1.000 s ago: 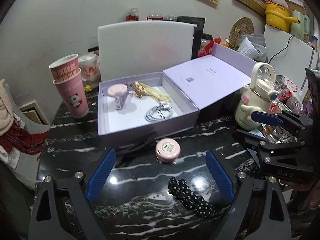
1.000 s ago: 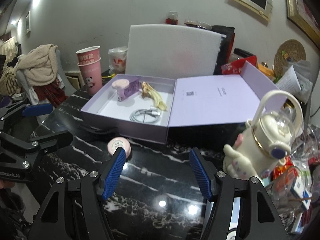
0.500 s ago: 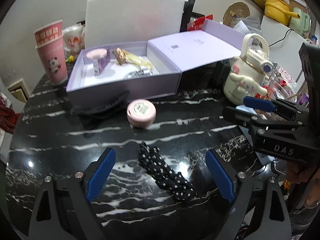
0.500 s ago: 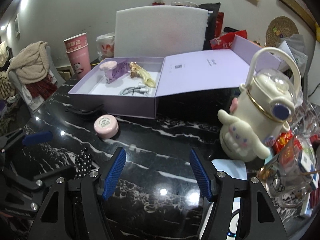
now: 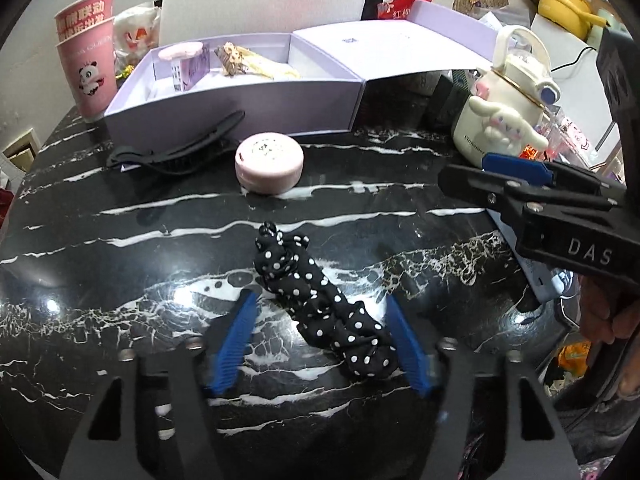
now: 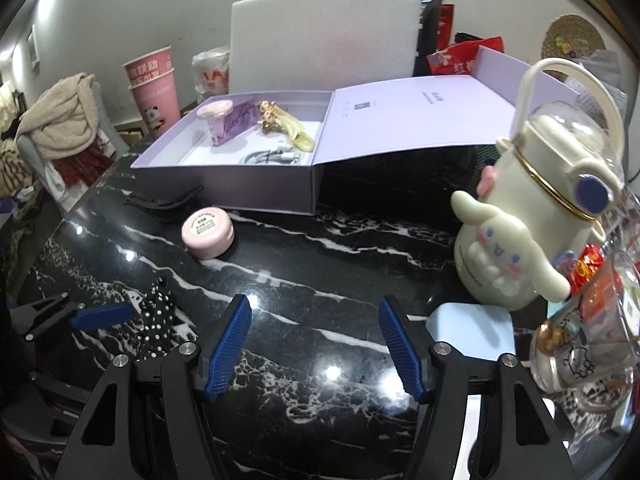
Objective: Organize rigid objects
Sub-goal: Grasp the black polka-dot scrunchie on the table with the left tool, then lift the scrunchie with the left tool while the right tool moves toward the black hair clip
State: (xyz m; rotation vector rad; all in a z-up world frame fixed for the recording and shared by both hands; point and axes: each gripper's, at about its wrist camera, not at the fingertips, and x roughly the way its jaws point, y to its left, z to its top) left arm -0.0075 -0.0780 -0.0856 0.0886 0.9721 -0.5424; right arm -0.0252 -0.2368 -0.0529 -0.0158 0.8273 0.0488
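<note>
A black scrunchie with white dots (image 5: 320, 300) lies on the black marble table (image 5: 120, 264), between the blue pads of my left gripper (image 5: 322, 340). The jaws are closing around it; the right pad is at its near end, and a gap remains at the left pad. A pink round tin (image 5: 269, 158) and a black hair clip (image 5: 180, 152) lie in front of the open lilac box (image 5: 232, 112). My right gripper (image 6: 314, 352) hovers open over bare table, nothing between its fingers.
The box holds a pink-lidded bottle (image 6: 224, 120), a gold trinket (image 6: 276, 120) and a white cable (image 6: 272, 157). A white cartoon-dog flask (image 6: 532, 220), a light blue case (image 6: 468, 332) and a glass mug (image 6: 588, 340) crowd the right. Pink paper cups (image 5: 86, 60) stand far left.
My left gripper came down over the dotted scrunchie and its jaws narrowed around it. The right gripper sank a little, its jaws as wide as before.
</note>
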